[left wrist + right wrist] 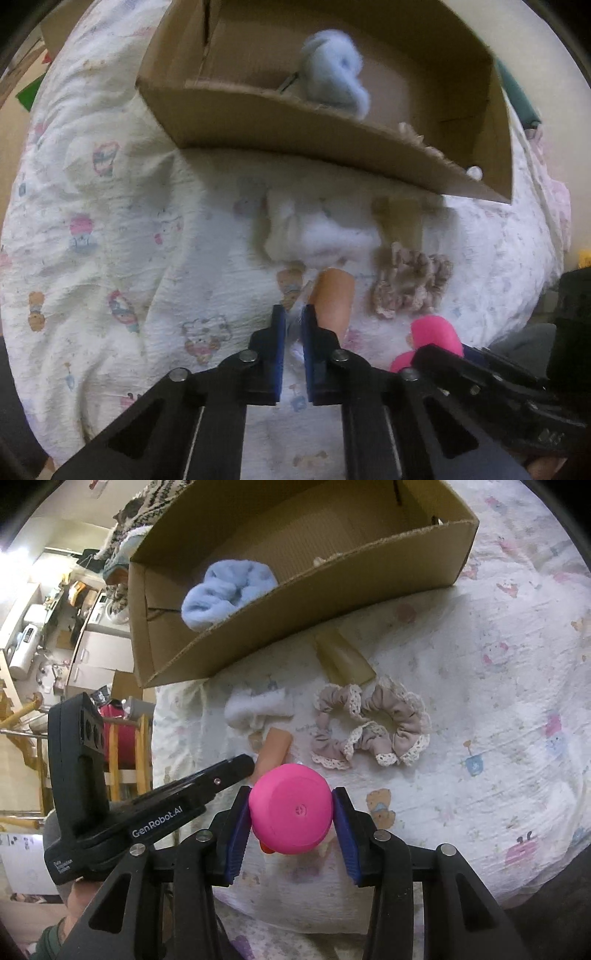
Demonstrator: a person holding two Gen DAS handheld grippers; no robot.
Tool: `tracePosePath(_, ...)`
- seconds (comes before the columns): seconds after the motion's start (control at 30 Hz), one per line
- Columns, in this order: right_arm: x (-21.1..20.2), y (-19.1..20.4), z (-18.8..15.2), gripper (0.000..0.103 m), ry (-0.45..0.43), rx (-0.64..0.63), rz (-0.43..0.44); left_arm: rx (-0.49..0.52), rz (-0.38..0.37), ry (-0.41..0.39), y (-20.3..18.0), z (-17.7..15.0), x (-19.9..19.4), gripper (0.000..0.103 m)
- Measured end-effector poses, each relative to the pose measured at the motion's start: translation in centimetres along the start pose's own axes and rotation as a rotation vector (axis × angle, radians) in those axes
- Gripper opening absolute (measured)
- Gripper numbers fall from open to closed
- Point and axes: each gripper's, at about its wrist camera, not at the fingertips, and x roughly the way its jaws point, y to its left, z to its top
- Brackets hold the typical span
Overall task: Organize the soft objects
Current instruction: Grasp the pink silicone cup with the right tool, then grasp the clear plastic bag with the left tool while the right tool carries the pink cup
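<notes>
My right gripper (pixel 291 816) is shut on a pink soft toy (pixel 290 812), held just above the bed; the toy also shows in the left wrist view (pixel 432 336). My left gripper (pixel 293 321) is nearly shut and empty, just left of an orange soft piece (pixel 334 299). A cardboard box (pixel 295 602) lies beyond, with a light blue fluffy sock (pixel 229 590) inside. On the bedspread lie a white fluffy piece (pixel 258 709), a beige lace scrunchie pair (pixel 373 727) and a tan piece (pixel 343 657).
The patterned white bedspread (pixel 498 686) covers the whole work surface and drops off at the left edge. Beyond it are a wooden chair (pixel 129 746) and cluttered shelves (pixel 55 620).
</notes>
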Motion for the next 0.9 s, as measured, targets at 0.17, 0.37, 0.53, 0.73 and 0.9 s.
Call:
tracePosePath(0.17,-0.6,-0.1,0.1,0.045,-0.015,0.008,0.006,0.023,-0.036,-0.051,-0.5,-0.6,-2.4,0.004)
tracePosePath(0.37,-1.6,0.2,-0.1,0.045,-0.045,0.002,0.009,0.071,0.002,-0.178,-1.1,-1.8,-6.1,0.004)
tracePosePath(0.53,-2.8,0.7,-0.5,0.045,-0.076,-0.019,0.008,0.055,0.012,-0.215,-0.6,-2.3,-7.2,0.004)
tracePosePath(0.73,-3.5,1.4,-0.8,0.045,-0.097,-0.040,0.001,0.062,0.032,-0.259,-0.7,-3.2,-8.3,0.003)
tracePosePath(0.9,-4.1,2.1,-0.8,0.045,-0.128,-0.052,-0.008,0.095,0.100,-0.275,-0.9,-3.7,-8.9,0.003)
